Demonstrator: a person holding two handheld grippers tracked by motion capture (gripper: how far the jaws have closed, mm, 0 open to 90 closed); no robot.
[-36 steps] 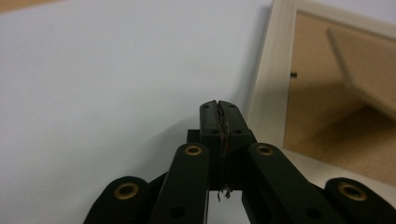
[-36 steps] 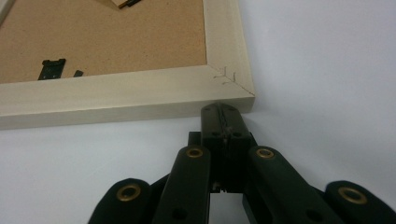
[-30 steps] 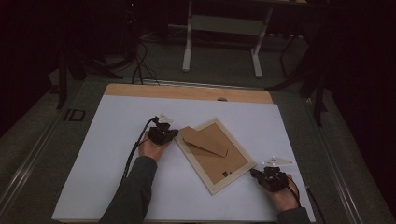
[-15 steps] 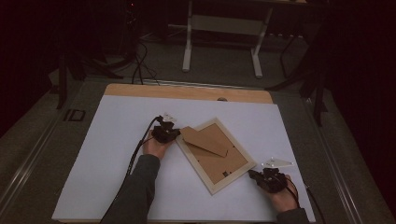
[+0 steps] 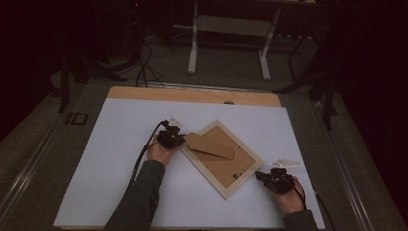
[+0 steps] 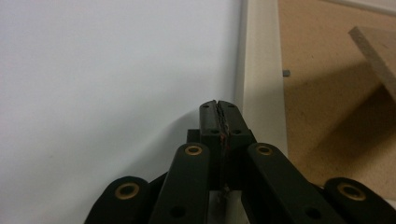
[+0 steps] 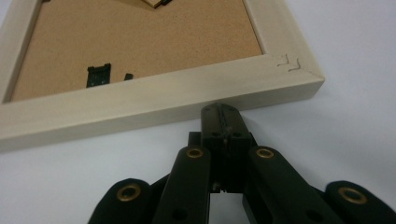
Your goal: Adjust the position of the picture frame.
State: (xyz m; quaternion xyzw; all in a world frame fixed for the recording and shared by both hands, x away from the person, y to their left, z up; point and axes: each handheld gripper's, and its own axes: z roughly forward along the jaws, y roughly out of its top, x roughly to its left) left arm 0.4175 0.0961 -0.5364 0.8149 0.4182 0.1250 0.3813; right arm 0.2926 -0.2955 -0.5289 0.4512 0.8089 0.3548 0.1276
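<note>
Left gripper (image 5: 174,138) sits with its jaws clenched on nothing, tips right at the left corner of the wooden picture frame (image 5: 222,159) — which lies face down, turned like a diamond, mid-table on the white sheet (image 5: 110,144). Its cardboard stand flap (image 5: 209,146) sticks up off the backing. Right gripper (image 5: 269,178) — also closed and empty — noses against the frame's lower right edge.

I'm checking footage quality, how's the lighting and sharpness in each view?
High view: dim, dark surroundings, the white table the brightest area. Left gripper view: picture frame soft, slightly blurred. Right gripper view: evenly lit, frame wood sharp, left gripper and right gripper jaws near-black.
</note>
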